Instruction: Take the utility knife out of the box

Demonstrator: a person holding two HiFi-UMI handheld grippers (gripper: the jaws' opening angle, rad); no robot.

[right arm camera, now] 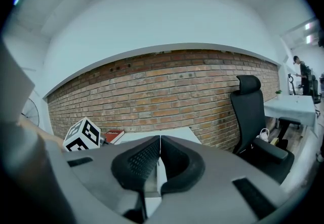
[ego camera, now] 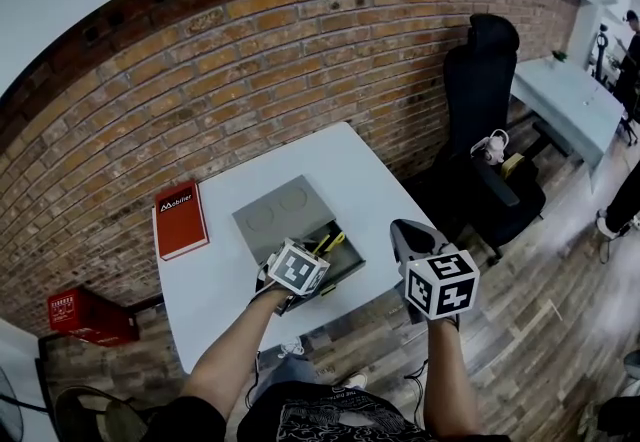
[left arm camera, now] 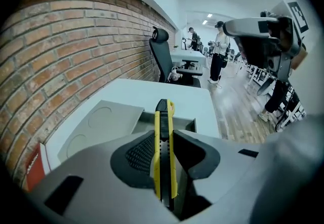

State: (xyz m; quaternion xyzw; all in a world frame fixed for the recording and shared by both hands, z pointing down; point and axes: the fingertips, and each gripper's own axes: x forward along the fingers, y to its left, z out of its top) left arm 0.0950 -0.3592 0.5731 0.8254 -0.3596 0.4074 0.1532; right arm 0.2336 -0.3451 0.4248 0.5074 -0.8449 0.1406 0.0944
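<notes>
**Knife in the left gripper's grip, over the open box**

Working across from the left of my head view, a red crate [ego camera: 88,316] sits on the floor beside the brick wall. On the white table [ego camera: 335,152] above it, a red book [ego camera: 181,219] lies flat near the left edge. Just beside it to the right is the grey box [ego camera: 272,216], open, with its lid laid back toward the wall and the tray toward me.

My left gripper [left arm camera: 163,143] is clenched on the utility knife [left arm camera: 164,115]. The yellow-and-black body stands edge-up between the two pads, which press on it from either side. Its front end sticks out past the jaws and points over the open tray. The head view shows the same thing, with the knife at the tray's near side under the gripper's marker cube. I can't tell from these views whether it is fully clear of the box walls.

My right gripper [right arm camera: 159,153] is off the table's right edge, above the wooden floor and well apart from the box. Its jaws are pressed together with nothing between them.

Further right, a black office chair [ego camera: 482,120] stands against the wall. Beyond it is a second pale table [ego camera: 562,98].
</notes>
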